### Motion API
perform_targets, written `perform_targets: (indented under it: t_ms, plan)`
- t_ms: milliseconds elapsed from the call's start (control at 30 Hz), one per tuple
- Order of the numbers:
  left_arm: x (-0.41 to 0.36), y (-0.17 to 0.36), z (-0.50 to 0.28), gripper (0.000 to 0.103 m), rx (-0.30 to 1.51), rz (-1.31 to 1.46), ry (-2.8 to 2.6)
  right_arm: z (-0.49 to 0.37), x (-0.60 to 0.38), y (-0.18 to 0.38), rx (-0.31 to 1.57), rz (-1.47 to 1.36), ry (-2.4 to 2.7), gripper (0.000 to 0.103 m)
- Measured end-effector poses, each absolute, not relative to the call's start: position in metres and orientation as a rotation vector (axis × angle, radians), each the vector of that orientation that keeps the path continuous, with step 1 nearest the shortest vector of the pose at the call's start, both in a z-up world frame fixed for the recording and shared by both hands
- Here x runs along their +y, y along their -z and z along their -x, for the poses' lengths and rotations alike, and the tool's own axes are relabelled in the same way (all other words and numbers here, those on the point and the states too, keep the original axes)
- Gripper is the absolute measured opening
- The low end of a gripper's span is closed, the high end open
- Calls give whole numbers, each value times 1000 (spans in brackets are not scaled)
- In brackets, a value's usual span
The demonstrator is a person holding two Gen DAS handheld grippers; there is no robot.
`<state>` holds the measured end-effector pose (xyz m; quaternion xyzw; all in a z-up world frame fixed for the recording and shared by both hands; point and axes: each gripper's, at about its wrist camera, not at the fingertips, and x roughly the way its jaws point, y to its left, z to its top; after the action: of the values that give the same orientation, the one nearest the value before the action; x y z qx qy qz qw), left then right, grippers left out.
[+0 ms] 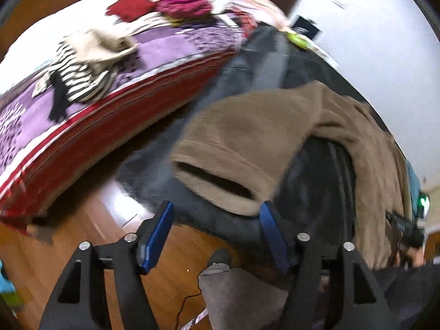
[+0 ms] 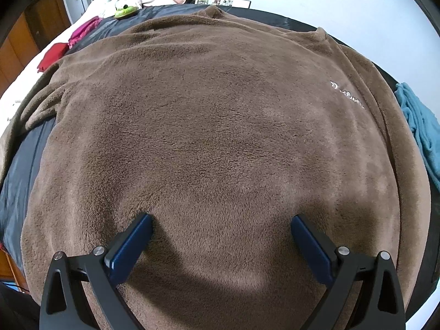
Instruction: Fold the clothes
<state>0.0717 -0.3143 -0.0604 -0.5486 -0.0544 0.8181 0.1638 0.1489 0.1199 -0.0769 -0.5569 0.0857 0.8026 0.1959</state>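
A brown fleece sweatshirt (image 2: 220, 126) lies spread flat on a dark-covered surface (image 2: 24, 165), with white lettering (image 2: 346, 96) near its right side. My right gripper (image 2: 221, 220) hovers open just above the fleece near its front edge, with nothing between its blue pads. In the left wrist view, a sleeve of the sweatshirt (image 1: 247, 137) hangs over the surface's edge, its cuff opening (image 1: 214, 181) facing me. My left gripper (image 1: 216, 216) is open just below that cuff. Its right fingertip (image 1: 268, 217) is close to the cuff's edge, and neither pad presses on the cloth.
A bed (image 1: 123, 115) with a purple patterned cover and red striped side stands to the left, holding a striped garment (image 1: 79, 82), a beige one (image 1: 101, 46), and red and magenta cloths. A teal cloth (image 2: 420, 129) lies at the right. Wooden floor (image 1: 82, 220) shows below.
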Motion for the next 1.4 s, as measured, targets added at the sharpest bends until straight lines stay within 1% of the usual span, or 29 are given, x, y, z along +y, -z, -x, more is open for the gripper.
perform_targets:
  t_ms: [133, 233, 400, 433, 467, 500, 533, 567, 633, 800, 1000, 1033, 1133, 1233, 1367, 1400]
  plan:
    - [-280, 63, -74, 75, -57, 1499, -2303, -149, 117, 76, 240, 1553, -2245, 101]
    - [-260, 75, -65, 75, 26, 1513, -2309, -151, 114, 75, 245, 1544, -2244, 101]
    - [-248, 87, -45, 74, 45, 1528, -2316, -155, 110, 75, 268, 1517, -2249, 101]
    - [-249, 84, -42, 70, 30, 1519, -2315, -156, 109, 75, 267, 1515, -2251, 101]
    - [-249, 82, -39, 53, 10, 1516, -2310, -156, 108, 74, 267, 1513, -2252, 101]
    - [-251, 81, -35, 40, -18, 1527, -2295, -156, 107, 74, 267, 1511, -2253, 101]
    - [-253, 80, -29, 15, -54, 1542, -2279, -157, 106, 74, 269, 1508, -2252, 101]
    - [-259, 77, -22, 8, -124, 1548, -2268, -157, 105, 74, 273, 1507, -2250, 101]
    - [-272, 64, -10, 8, -267, 1522, -2266, -157, 104, 73, 279, 1506, -2248, 101]
    - [-323, 10, 30, 8, -619, 1347, -2346, -155, 101, 72, 282, 1510, -2247, 101]
    - [-385, -9, 84, 8, -944, 1302, -2384, -153, 94, 70, 283, 1523, -2237, 101]
    - [-392, -8, 92, 8, -971, 1310, -2389, -152, 94, 70, 284, 1532, -2231, 101]
    - [-397, 12, 112, 8, -978, 1398, -2390, -147, 90, 67, 280, 1572, -2202, 101]
    - [-398, 42, 125, 8, -996, 1522, -2375, -91, 107, 54, 240, 1553, -2228, 101]
    - [-404, 69, 121, 8, -1039, 1604, -2353, -35, 127, 25, 220, 1488, -2291, 101]
    - [-406, 72, 119, 8, -1047, 1611, -2344, -42, 129, 26, 211, 1469, -2309, 101]
